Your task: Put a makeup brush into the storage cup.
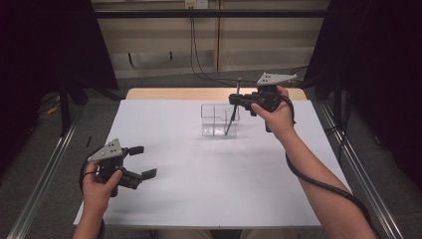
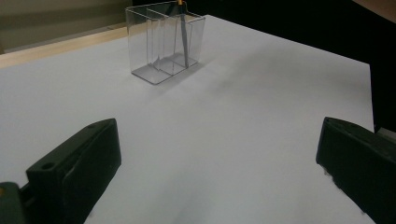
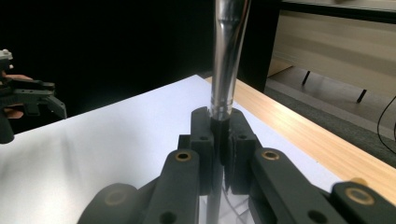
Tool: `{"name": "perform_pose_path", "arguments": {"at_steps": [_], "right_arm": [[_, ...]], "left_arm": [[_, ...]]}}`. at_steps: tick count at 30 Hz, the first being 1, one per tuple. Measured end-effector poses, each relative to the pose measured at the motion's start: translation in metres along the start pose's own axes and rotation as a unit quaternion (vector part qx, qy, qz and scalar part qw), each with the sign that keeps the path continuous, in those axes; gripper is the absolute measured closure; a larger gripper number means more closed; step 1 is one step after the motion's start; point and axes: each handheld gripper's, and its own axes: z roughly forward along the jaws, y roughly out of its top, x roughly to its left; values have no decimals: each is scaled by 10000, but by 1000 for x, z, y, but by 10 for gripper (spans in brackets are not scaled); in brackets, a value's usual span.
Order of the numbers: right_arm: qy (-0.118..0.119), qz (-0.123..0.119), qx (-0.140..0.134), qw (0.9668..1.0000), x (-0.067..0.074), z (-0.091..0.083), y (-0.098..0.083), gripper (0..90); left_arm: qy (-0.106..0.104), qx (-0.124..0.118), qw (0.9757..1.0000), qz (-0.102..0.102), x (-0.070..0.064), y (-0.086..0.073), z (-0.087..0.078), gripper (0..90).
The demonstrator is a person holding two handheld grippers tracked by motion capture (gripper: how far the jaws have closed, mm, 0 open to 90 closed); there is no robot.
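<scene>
Left claw (image 1: 142,162): lying released near the desk's (image 1: 209,189) front left corner, jaws standing wide apart, gripping nothing. Clear organizer (image 1: 219,120): sitting upright toward the far middle of the desk, divided into compartments. Pen (image 1: 233,113): leaning with its tip inside the organizer's right side. Right claw (image 1: 238,100): hovering above the organizer, clenching the pen's upper shaft.
</scene>
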Motion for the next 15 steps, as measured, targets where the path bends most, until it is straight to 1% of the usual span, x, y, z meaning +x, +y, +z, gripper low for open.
{"name": "perform_pose_path", "arguments": {"at_steps": [8, 15], "right_arm": [[-101, 90, -14, 9999, -7, 4, 1, 842], [-207, 88, -16, 9997, -11, 8, 2, 842]], "left_arm": [[-9, -2, 10000, 1, 0, 0, 0, 1], [-20, -16, 10000, 8, -1, 1, 0, 1]]}}
